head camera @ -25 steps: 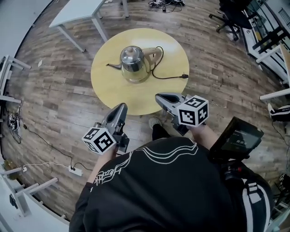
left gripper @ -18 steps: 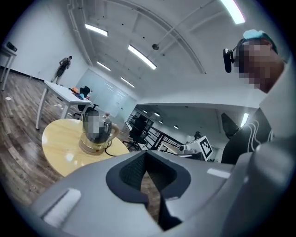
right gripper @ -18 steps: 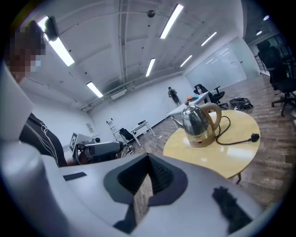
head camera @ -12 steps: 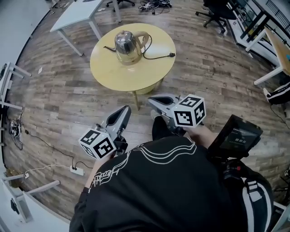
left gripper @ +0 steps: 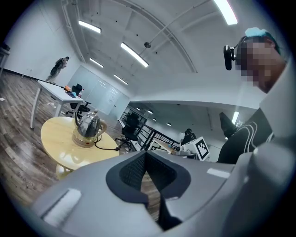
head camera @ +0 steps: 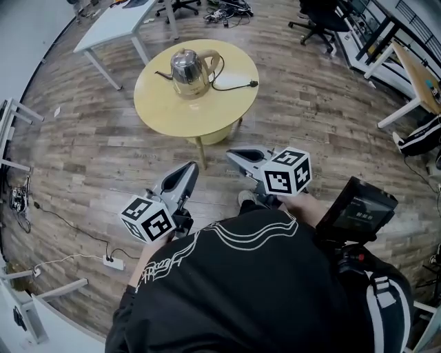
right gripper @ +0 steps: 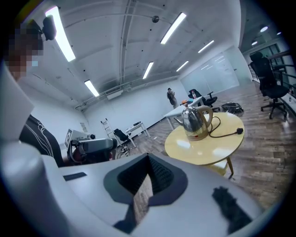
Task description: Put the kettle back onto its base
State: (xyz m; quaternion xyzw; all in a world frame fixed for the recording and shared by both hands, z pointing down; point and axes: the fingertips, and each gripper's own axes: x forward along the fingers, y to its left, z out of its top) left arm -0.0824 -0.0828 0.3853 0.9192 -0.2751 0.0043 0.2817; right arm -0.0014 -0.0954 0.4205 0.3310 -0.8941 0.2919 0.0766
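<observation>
Head view – change: table (head camera: 180, 116) sits farther up the frame than a second ago; I read that as us backing off, both grippers drawn in near the body.
Head view – kettle (head camera: 189, 67): upright on the table's far side, apparently on its base (head camera: 189, 90) already; cord (head camera: 233, 87) trails right, plug lying loose on the tabletop.
Head view – meaning: I judge the task as done, this being the retreat.
Head view – left gripper (head camera: 187, 171): well short of the table, carrying nothing.
Head view – right gripper (head camera: 238, 157): same, over bare floor.
Head view – surroundings: white desk (head camera: 114, 21) beyond the table, chair (head camera: 322, 15) upper right; nothing between me and the kettle.
Left gripper view – jaws: closed up, only a sliver of floor showing between them, nothing held; kettle far off at left.
Right gripper view – jaws: likewise pressed together and empty; kettle and cord on the table ahead, a person (right gripper: 172, 98) standing far behind.
</observation>
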